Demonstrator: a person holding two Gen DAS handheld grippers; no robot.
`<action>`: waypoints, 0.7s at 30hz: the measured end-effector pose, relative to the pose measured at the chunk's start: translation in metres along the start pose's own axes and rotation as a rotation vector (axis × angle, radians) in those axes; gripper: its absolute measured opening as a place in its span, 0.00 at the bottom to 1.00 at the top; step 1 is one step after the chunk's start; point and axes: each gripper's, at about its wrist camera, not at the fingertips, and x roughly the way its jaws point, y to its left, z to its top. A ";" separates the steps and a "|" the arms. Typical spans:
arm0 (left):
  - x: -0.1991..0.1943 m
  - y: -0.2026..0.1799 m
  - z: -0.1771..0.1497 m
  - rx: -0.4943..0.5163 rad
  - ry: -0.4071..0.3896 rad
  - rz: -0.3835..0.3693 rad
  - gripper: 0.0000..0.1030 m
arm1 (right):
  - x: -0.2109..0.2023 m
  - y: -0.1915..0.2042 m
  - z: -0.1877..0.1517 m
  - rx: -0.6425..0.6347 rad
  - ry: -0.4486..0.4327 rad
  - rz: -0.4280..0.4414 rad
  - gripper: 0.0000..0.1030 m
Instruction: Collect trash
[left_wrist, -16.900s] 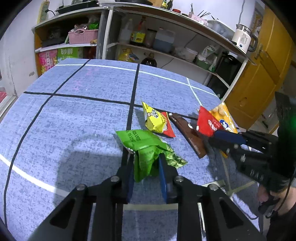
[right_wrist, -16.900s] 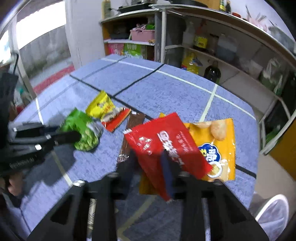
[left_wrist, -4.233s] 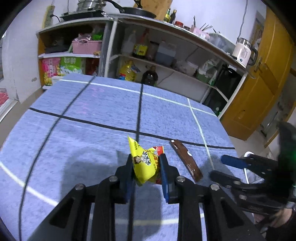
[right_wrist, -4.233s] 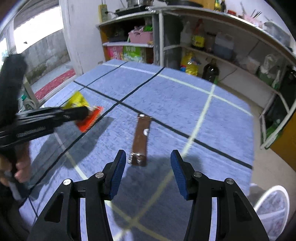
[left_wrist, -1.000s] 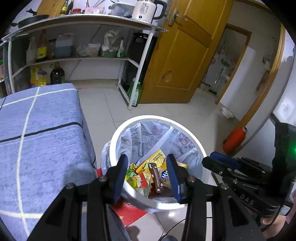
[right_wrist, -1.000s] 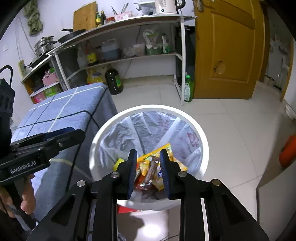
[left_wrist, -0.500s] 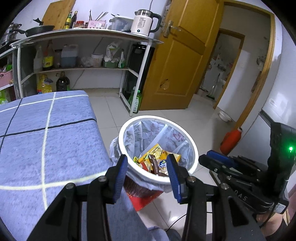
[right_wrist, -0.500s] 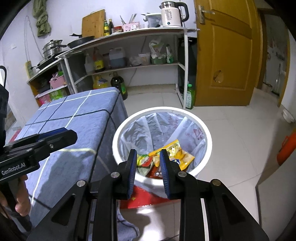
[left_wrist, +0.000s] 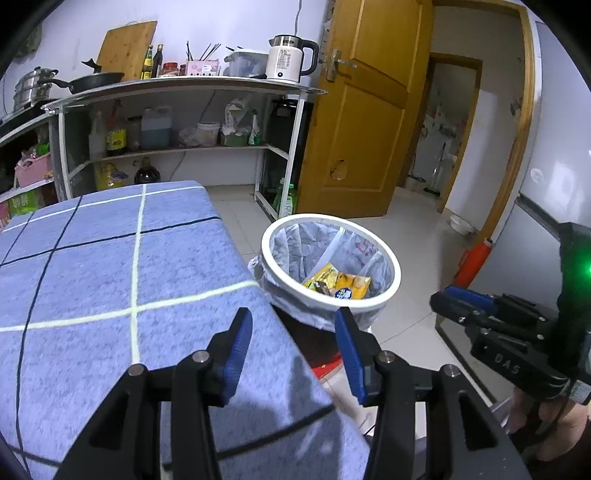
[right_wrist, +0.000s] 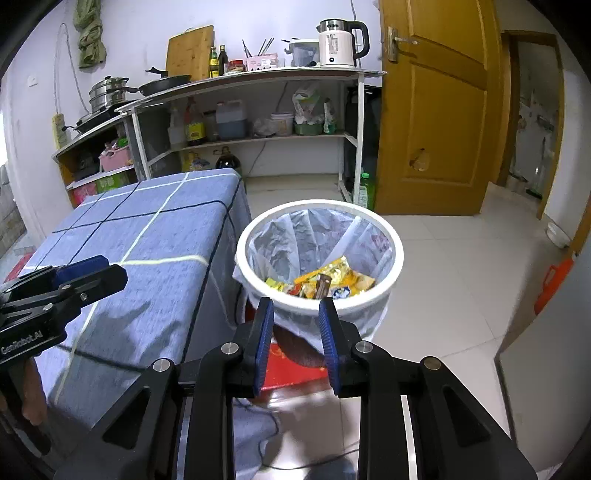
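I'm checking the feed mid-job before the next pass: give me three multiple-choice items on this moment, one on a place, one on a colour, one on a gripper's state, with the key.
1. Where are the snack wrappers?
A. On the blue tablecloth
B. Inside the white bin
C. On the floor tiles

2. What colour is the bin's rim?
A. White
B. Green
C. Black

3. How does the left gripper stand?
A. Shut on a wrapper
B. Open with nothing between the pads
C. Shut on the bin liner

Key: 1 B, the yellow and brown packets lie at the bottom of the lined bin beside the table. 2 A, the round rim is plain white in both views. 3 B, its blue pads stand well apart with only the cloth and floor behind; its jaws have just been opening.
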 end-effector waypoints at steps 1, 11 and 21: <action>-0.002 -0.001 -0.003 0.007 -0.004 0.009 0.48 | -0.004 0.001 -0.004 -0.003 -0.005 -0.006 0.25; -0.025 -0.009 -0.031 0.057 -0.020 0.046 0.49 | -0.034 0.006 -0.034 0.010 -0.031 -0.016 0.26; -0.035 -0.008 -0.044 0.046 -0.038 0.065 0.49 | -0.042 0.012 -0.045 0.009 -0.036 -0.007 0.27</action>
